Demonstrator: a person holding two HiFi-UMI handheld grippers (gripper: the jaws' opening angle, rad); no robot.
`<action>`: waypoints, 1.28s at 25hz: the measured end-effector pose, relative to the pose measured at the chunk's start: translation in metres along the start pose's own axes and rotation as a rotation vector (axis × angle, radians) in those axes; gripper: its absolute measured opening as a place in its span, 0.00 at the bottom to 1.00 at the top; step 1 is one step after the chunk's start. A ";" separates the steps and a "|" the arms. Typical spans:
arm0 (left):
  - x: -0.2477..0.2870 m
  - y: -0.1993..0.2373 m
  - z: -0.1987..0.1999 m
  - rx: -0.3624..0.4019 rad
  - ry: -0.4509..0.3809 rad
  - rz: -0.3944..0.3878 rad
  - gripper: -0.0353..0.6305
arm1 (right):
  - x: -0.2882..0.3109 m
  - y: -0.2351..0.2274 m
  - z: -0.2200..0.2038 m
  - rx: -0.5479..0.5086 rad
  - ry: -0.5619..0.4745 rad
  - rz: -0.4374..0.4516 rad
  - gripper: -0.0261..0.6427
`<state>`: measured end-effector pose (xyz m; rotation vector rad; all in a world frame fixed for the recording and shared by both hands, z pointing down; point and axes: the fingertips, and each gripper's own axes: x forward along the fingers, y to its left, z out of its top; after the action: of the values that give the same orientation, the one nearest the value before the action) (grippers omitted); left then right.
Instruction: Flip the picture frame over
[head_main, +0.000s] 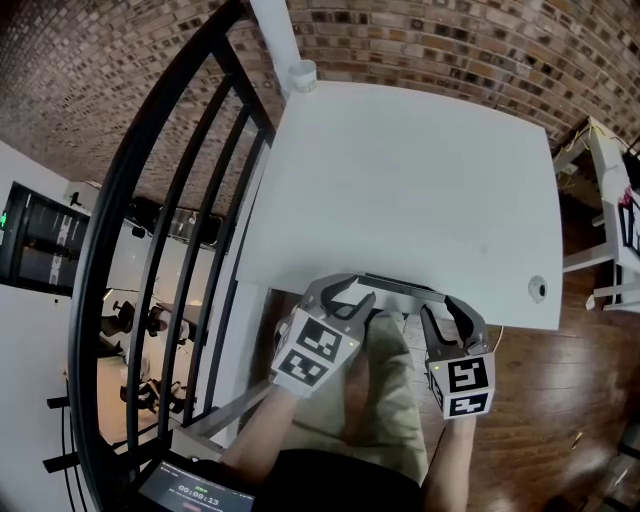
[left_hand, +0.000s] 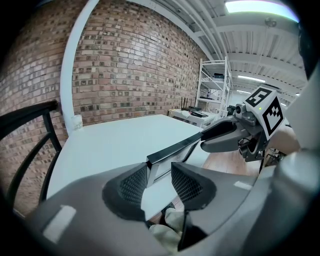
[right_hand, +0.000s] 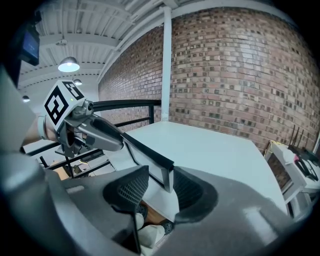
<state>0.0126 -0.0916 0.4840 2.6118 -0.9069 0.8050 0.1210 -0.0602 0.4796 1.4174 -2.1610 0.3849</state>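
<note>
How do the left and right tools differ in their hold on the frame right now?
The left tool grips the frame's left end; the right tool grips its right end. In the head view the left tool slants inward more steeply, while the right tool points more nearly straight ahead. Shared: each has one end of the frame between its jaws, at the table's near edge.

Picture frame (left_hand: 175, 148) glossy; table (head_main: 400, 180) smooth, matt; wall (head_main: 100, 60) rough brick; floor (head_main: 560, 400) glossy wood.
</note>
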 end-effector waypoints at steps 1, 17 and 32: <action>0.001 0.001 0.001 0.001 -0.001 0.001 0.30 | 0.001 -0.001 0.000 0.002 -0.003 0.000 0.24; 0.011 0.007 0.007 0.006 -0.015 0.017 0.30 | 0.011 -0.011 0.006 0.002 -0.021 -0.003 0.24; 0.025 0.021 0.017 0.002 -0.028 0.025 0.30 | 0.027 -0.025 0.016 -0.021 -0.024 -0.010 0.26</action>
<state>0.0228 -0.1265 0.4855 2.6246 -0.9492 0.7776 0.1309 -0.0984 0.4806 1.4274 -2.1704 0.3427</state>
